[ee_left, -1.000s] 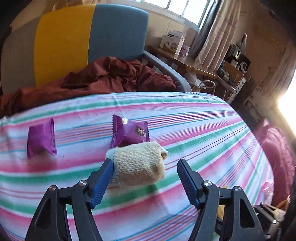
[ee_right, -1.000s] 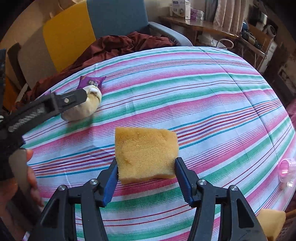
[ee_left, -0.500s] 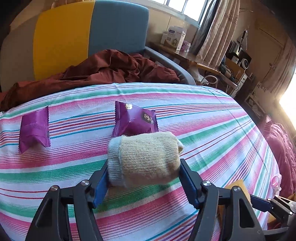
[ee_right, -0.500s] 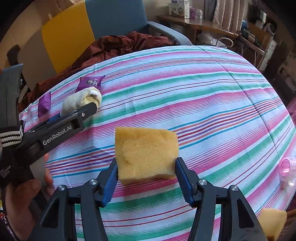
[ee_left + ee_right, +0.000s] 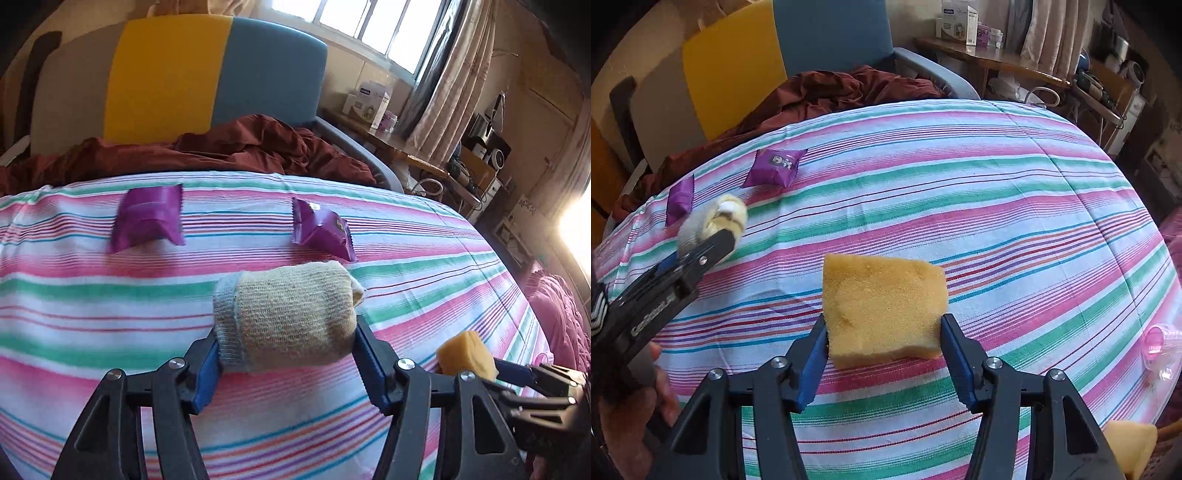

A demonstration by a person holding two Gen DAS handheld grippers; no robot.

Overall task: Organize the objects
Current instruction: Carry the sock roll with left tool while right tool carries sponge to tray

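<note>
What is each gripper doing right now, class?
Left gripper: jaws have just been closing, now shut on the rolled sock.
Right gripper: shut on the yellow sponge.

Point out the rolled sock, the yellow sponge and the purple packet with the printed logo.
rolled sock (image 5: 288, 317), left wrist view, middle of the knit roll.
yellow sponge (image 5: 882, 306), right wrist view, centre of its top face.
purple packet (image 5: 774, 168), right wrist view, beside the logo.
</note>
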